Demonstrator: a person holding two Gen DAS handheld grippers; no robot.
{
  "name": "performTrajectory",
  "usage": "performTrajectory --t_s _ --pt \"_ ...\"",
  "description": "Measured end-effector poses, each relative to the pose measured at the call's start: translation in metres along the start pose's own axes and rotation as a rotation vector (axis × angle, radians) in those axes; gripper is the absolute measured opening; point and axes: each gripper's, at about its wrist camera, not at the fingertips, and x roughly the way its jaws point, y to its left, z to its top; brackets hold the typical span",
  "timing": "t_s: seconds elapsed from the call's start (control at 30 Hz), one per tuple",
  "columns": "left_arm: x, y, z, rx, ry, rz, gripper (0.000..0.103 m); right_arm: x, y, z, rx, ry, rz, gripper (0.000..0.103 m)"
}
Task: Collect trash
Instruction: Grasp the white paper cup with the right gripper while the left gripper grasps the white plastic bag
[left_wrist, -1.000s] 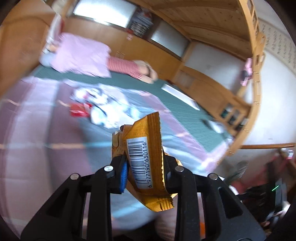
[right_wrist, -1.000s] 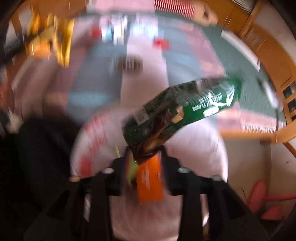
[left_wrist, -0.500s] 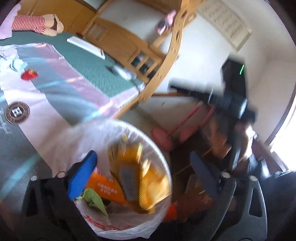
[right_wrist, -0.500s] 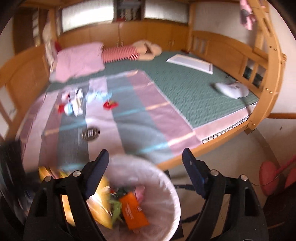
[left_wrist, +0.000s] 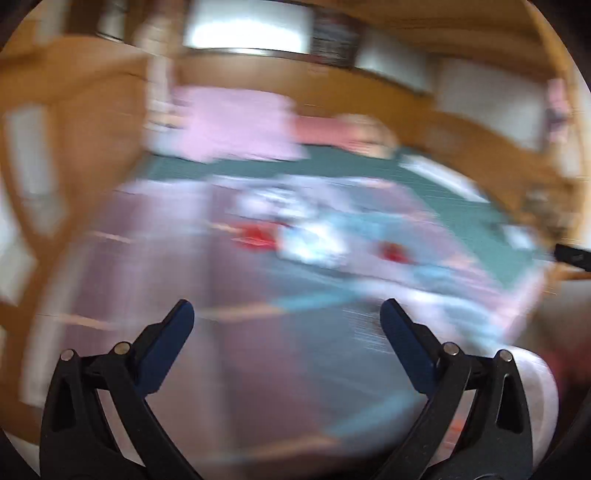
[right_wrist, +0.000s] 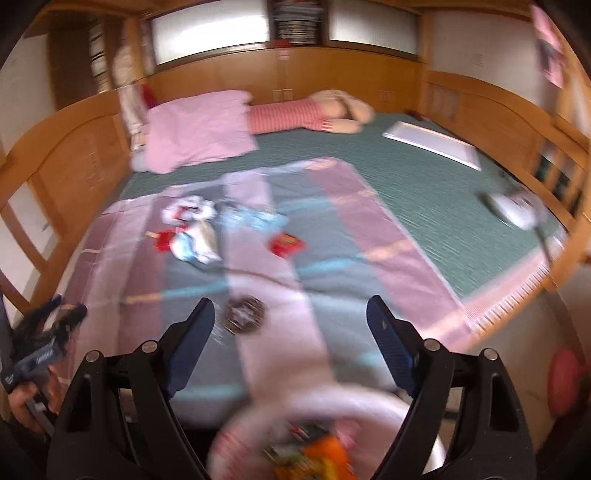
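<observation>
Both grippers are open and empty. My right gripper hangs over a white-lined trash bin that holds orange and green wrappers. On the striped blanket lie a pile of white and blue wrappers, a red wrapper and a round dark piece. My left gripper faces the bed; its view is blurred, with the wrapper pile and red bits ahead. The left gripper also shows in the right wrist view at the far left.
A pink pillow and a striped plush toy lie at the head of the green bed. A white flat board and a white device sit on the right. Wooden bed rails surround it. A red object is on the floor.
Both wrappers have dropped into the bin and both grippers have opened. The left gripper has swung from the bin back toward the bed. The right gripper has risen a little.
</observation>
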Motion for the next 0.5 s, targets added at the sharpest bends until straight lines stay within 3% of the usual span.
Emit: performTrajectory --t_s 0.1,0.2,0.27,0.3,0.4,0.5 --pt "0.01 0.049 0.012 -0.143 0.008 0.086 0.1 0.063 0.061 0.048 -0.033 0.007 0.114 0.083" --pt "0.024 0.084 -0.01 -0.313 0.061 0.146 0.1 0.145 0.123 0.091 -0.045 0.058 0.164 0.083" --pt "0.031 0.104 -0.024 -0.419 0.134 0.167 0.1 0.208 0.169 0.115 -0.105 0.079 0.13 0.083" --pt "0.037 0.116 -0.035 -0.512 0.172 0.15 0.1 0.236 0.185 0.122 -0.131 0.097 0.1 0.083" --pt "0.045 0.139 -0.054 -0.644 0.239 0.138 0.1 0.319 0.22 0.138 -0.129 0.156 0.03 0.083" --pt "0.037 0.152 -0.064 -0.758 0.239 0.104 0.1 0.39 0.24 0.141 -0.142 0.241 -0.051 0.083"
